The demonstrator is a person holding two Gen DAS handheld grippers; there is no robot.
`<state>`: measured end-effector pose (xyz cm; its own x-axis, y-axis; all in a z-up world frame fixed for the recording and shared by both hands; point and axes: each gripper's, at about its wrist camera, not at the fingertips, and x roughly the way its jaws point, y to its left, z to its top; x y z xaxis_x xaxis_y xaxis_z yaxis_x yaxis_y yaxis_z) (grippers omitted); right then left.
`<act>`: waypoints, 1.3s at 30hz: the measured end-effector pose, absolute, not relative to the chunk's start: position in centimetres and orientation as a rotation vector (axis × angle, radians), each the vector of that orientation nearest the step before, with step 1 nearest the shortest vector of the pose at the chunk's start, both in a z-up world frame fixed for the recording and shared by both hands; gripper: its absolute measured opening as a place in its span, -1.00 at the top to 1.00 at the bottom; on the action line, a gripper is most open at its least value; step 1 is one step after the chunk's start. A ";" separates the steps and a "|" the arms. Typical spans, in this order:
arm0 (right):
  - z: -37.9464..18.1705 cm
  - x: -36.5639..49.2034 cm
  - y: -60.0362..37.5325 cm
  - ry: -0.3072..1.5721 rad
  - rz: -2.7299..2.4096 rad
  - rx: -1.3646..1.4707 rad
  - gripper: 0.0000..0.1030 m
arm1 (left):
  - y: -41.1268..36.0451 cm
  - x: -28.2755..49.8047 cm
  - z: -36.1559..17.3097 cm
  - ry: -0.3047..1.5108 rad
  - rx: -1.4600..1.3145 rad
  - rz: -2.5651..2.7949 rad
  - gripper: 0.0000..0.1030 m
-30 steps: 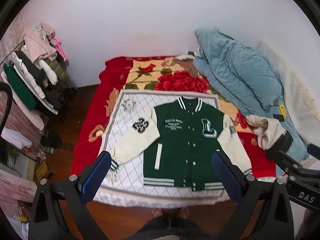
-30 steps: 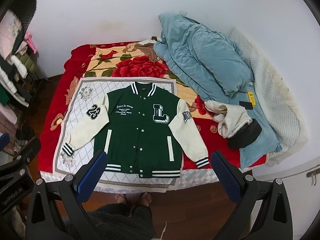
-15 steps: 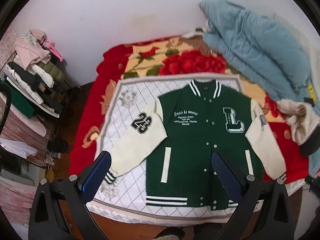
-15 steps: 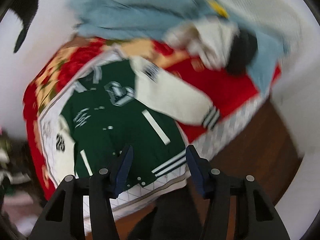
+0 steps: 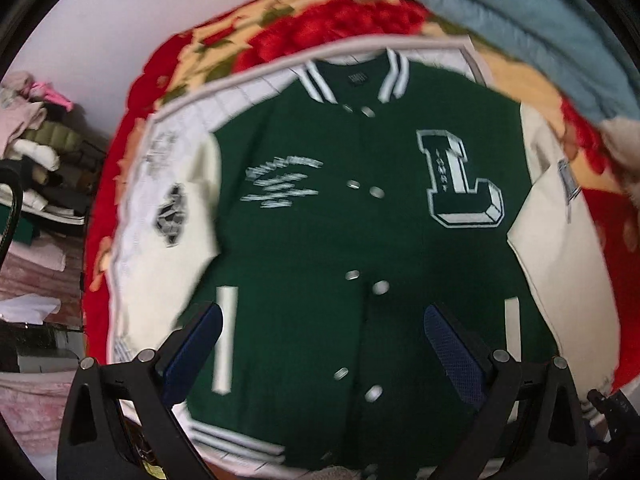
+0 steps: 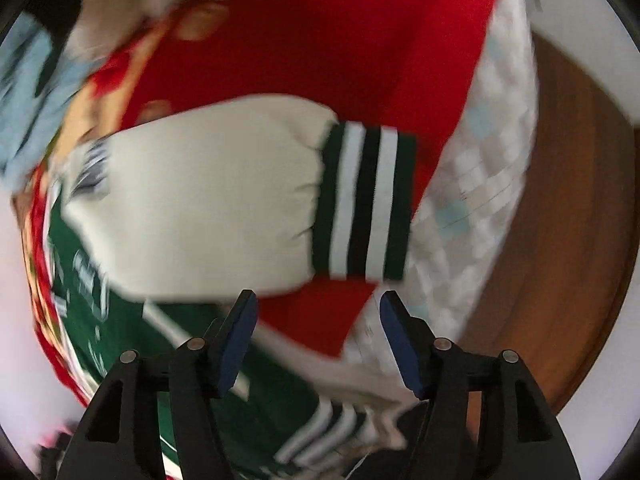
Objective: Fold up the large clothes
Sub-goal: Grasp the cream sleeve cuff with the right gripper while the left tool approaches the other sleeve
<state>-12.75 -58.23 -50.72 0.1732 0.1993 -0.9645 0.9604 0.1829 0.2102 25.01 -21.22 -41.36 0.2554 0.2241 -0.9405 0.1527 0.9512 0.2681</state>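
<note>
Bed [image 5: 120,184] fills both views, covered by a red floral blanket [image 5: 344,20]; a white quilted mat [image 5: 248,84] with a grey border lies on top of the blanket. A blue duvet [image 5: 500,4] is bunched along the upper right of the left wrist view. Green varsity jacket [image 5: 320,240] lies flat, front up and snapped shut, on the mat: collar toward the wall, hem toward the near bed edge, cream sleeves spread to either side. White "L" patch [image 5: 460,184] on the chest at view right; white script at view left, blurred and unreadable. Piled clothes [image 5: 36,140] at the far left edge of the left wrist view, beside the bed. Left gripper [image 5: 320,344]: jaws wide apart, nothing between the blue pads, hovering above the lower front of the jacket, one finger over each front panel. Right wrist view is motion-blurred. Cream sleeve [image 6: 208,192] lies across the red blanket, its striped cuff [image 6: 364,200] in green, white and black pointing toward the mat's edge and the wood floor [image 6: 560,220]. Right gripper [image 6: 318,340]: jaws parted, holding nothing, positioned just short of the cuff above a patch of red blanket; contact with the fabric not evident.
</note>
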 end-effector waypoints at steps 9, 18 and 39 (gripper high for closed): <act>-51.0 -11.0 -59.8 0.889 -0.948 1.315 0.64 | -26.5 28.4 -48.7 1.351 0.345 -0.042 -1.00; -52.7 -6.1 -65.9 0.868 -0.945 1.174 0.03 | -29.9 29.6 -49.9 1.345 0.318 -0.096 -1.00; -38.8 20.9 -55.8 0.656 -0.528 0.946 0.75 | -17.6 36.9 -46.8 1.264 0.171 0.114 -1.00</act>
<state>20.95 -55.84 -38.79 0.6904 -0.1269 -0.7122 0.6688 0.4871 0.5616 36.93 -17.58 -46.77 0.2985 0.1796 -0.9373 0.0089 0.9816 0.1909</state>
